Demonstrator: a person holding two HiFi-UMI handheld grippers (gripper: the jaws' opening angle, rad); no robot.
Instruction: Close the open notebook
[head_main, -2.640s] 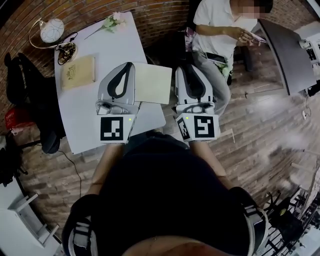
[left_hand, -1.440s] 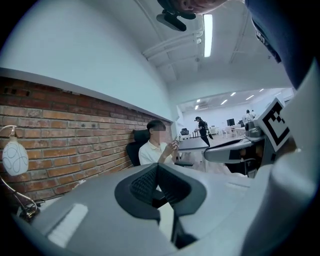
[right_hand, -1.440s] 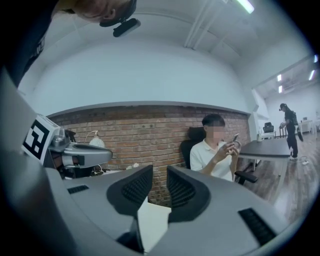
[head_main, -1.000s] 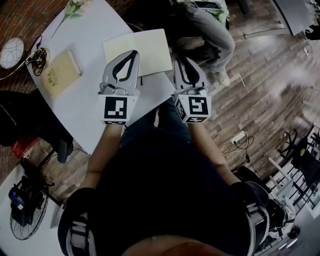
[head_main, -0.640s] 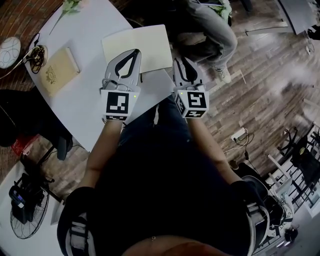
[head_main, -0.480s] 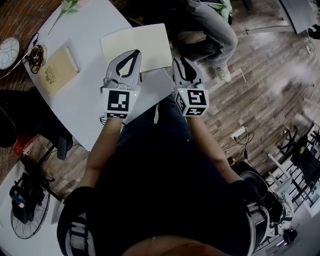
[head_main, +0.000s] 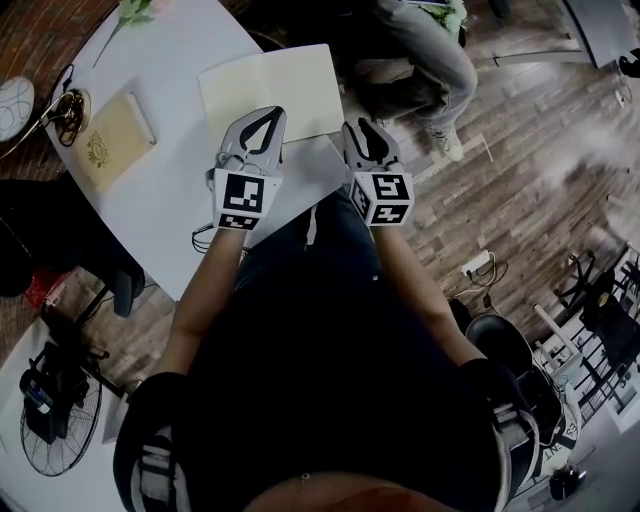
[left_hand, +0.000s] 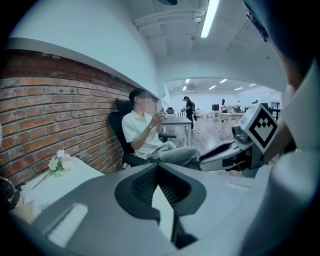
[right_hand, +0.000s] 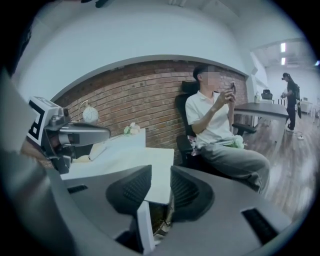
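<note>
Beyond notebook (head_main: 268, 95), seated person (left_hand: 145, 135): torso tool-views only.

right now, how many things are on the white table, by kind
notebooks: 2 (open cream one, closed tan one)
flower sprigs: 1
round white lamps: 1
total: 4

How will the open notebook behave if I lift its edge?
The open notebook lies flat and thin, so its page will probably flex, not swing stiffly. It looks light; on the smooth white table, pushing may slide it.
</note>
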